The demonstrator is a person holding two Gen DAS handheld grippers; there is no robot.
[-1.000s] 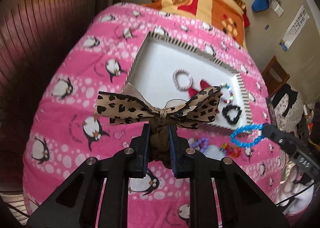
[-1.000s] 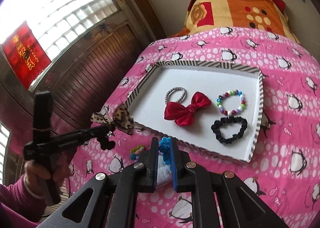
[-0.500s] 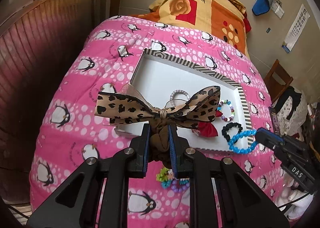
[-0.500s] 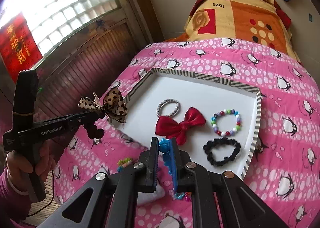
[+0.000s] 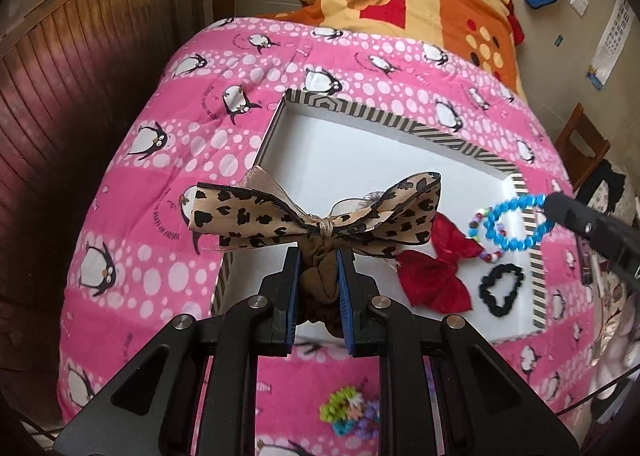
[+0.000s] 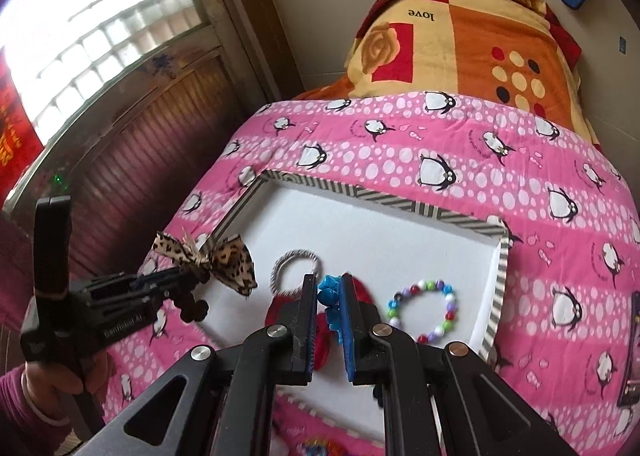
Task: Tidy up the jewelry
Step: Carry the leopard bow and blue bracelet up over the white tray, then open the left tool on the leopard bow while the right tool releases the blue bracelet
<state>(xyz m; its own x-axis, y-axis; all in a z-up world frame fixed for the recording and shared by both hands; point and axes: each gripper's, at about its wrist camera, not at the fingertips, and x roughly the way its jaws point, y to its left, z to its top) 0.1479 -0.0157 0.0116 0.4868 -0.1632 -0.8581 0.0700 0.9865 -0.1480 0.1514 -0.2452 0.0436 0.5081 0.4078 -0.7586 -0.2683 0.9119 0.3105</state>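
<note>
1. My left gripper (image 5: 318,276) is clenched on the brown scrunchie behind the leopard bow (image 5: 316,212). The bow hangs over the near-left corner of the white tray (image 5: 360,144). It looks light and floppy, so the bunched fabric seems a better place to hold than the ribbon.
2. In the tray lie a grey hair tie (image 6: 296,268), a red bow (image 5: 434,276), a bead bracelet (image 6: 422,308) and a black scrunchie (image 5: 502,288), all soft or small.
3. My right gripper (image 6: 328,312) grips the blue bracelet (image 5: 510,224) above the tray's right side. Its beads are hard and probably slippery, so I would pinch across the strand.
4. More bright bands (image 5: 352,412) wait on the pink blanket (image 5: 160,176), near the tray.
</note>
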